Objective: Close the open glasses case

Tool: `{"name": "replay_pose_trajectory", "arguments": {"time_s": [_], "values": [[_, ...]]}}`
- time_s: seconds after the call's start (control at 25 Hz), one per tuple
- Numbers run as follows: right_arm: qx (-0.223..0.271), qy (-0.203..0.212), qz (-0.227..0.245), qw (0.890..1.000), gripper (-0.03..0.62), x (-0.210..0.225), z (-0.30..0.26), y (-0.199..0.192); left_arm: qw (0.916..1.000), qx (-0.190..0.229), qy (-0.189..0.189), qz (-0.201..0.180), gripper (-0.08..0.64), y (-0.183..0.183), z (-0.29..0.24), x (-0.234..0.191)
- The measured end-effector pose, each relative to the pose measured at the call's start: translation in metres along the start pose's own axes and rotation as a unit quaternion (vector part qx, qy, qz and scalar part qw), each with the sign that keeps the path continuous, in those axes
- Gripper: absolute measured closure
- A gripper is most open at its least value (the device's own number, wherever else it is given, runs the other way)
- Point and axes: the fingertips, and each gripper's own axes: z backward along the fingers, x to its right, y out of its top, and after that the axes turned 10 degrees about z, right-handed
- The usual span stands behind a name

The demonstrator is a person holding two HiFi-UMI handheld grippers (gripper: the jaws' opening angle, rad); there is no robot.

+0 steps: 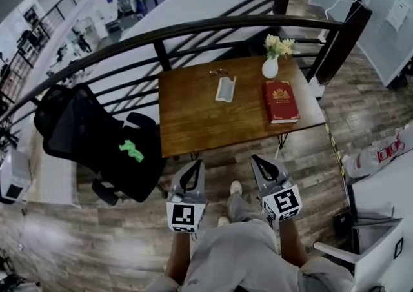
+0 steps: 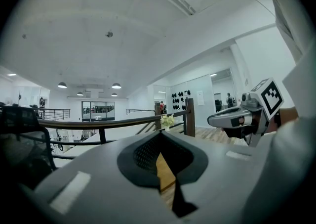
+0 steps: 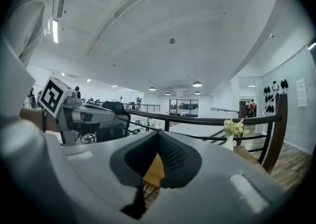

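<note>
**Two closed grippers wait in front of the bench**

The brown bench (image 1: 193, 123) stands ahead of the person. Its near edge faces them, and bare wood floor (image 1: 303, 162) lies open between. A black chair (image 1: 84, 129) sits close to the bench's left corner. A dark railing (image 1: 193, 29) curves round behind the bench and down both sides, so the back is closed off.

The open glasses case (image 1: 225, 89) lies on the bench, past the middle and toward the back. There is bare wood all round it. A pair of glasses (image 1: 219, 72) lies just behind it. A red book (image 1: 281, 100) lies to its right, apart from it. A white vase (image 1: 270, 67) with flowers stands behind the book, near the far right corner.

The left gripper (image 1: 193, 164) and the right gripper (image 1: 258, 158) are held low, side by side, over the floor. Both point about level at the bench and are well apart from the case.

The left gripper's fingers (image 2: 140, 156) are pressed together with nothing in them. The right gripper's fingers (image 3: 175, 156) are clenched the same way, also holding nothing.
</note>
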Motion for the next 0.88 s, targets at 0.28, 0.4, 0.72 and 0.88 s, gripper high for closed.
{"name": "replay_pose_trajectory", "arguments": {"time_s": [0.28,0.4,0.72,0.88], "values": [[0.006,0.008,-0.009,1.000,0.589,0.049,-0.050,-0.004,1.0000,-0.004,0.008,0.002,0.540,0.006,-0.065,-0.018],[0.008,0.018,-0.010,1.000,0.589,0.067,-0.070,-0.003,0.9999,-0.005,0.015,0.001,0.540,0.011,-0.091,-0.024],[0.014,0.035,-0.015,0.999,0.589,0.111,-0.107,-0.004,0.9995,-0.012,0.027,-0.005,0.540,0.021,-0.145,-0.030],[0.015,0.044,-0.017,0.999,0.589,0.131,-0.120,-0.004,0.9994,-0.012,0.033,-0.008,0.540,0.027,-0.168,-0.031]]}}
